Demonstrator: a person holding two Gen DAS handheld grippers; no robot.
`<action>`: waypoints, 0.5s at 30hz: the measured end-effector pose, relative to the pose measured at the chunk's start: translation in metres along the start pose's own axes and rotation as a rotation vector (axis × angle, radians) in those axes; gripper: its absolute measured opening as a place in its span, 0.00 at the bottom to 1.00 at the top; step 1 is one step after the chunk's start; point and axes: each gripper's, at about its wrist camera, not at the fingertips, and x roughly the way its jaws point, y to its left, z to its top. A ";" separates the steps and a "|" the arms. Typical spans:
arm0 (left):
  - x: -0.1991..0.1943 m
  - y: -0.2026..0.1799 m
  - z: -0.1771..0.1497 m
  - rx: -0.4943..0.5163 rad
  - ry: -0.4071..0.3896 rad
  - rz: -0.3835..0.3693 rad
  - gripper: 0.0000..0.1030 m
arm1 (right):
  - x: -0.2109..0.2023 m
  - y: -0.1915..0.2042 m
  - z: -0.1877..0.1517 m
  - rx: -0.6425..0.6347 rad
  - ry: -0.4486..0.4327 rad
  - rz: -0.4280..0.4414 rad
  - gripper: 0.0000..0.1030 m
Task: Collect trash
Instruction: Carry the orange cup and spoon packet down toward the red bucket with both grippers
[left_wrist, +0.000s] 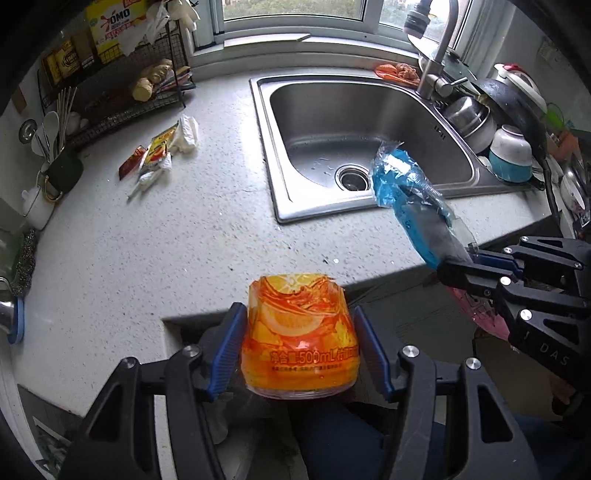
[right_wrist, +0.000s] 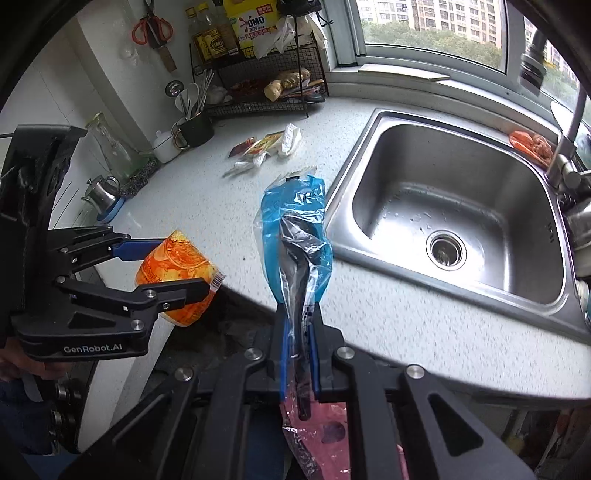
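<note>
My left gripper (left_wrist: 298, 313) is shut on a crushed orange drink bottle (left_wrist: 301, 350) with an orange-slice label, held just off the counter's front edge. In the right wrist view the same bottle (right_wrist: 177, 258) sits between the left gripper's (right_wrist: 181, 266) fingers. My right gripper (right_wrist: 298, 314) is shut on a crumpled blue and pink plastic wrapper (right_wrist: 295, 229) with something dark inside; it sticks up over the counter near the sink. From the left wrist view that wrapper (left_wrist: 402, 184) and the right gripper (left_wrist: 458, 264) are at the right. Several wrappers and a tissue (left_wrist: 162, 155) (right_wrist: 266, 147) lie on the counter.
A steel sink (left_wrist: 332, 110) (right_wrist: 406, 166) with a faucet (left_wrist: 436, 62) is set in the speckled counter (left_wrist: 147, 240). A wire rack (left_wrist: 122, 88) and a utensil cup (left_wrist: 62, 173) stand at the back left. Stacked bowls and a pan (left_wrist: 509, 140) crowd the right.
</note>
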 end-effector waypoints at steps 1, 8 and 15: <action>0.001 -0.006 -0.005 0.000 0.005 -0.003 0.56 | -0.001 -0.002 -0.005 0.007 0.004 -0.004 0.08; 0.021 -0.037 -0.028 0.029 0.055 -0.047 0.56 | 0.000 -0.007 -0.033 0.041 0.041 -0.019 0.08; 0.089 -0.060 -0.049 0.093 0.114 -0.103 0.56 | 0.036 -0.023 -0.065 0.060 0.086 -0.073 0.08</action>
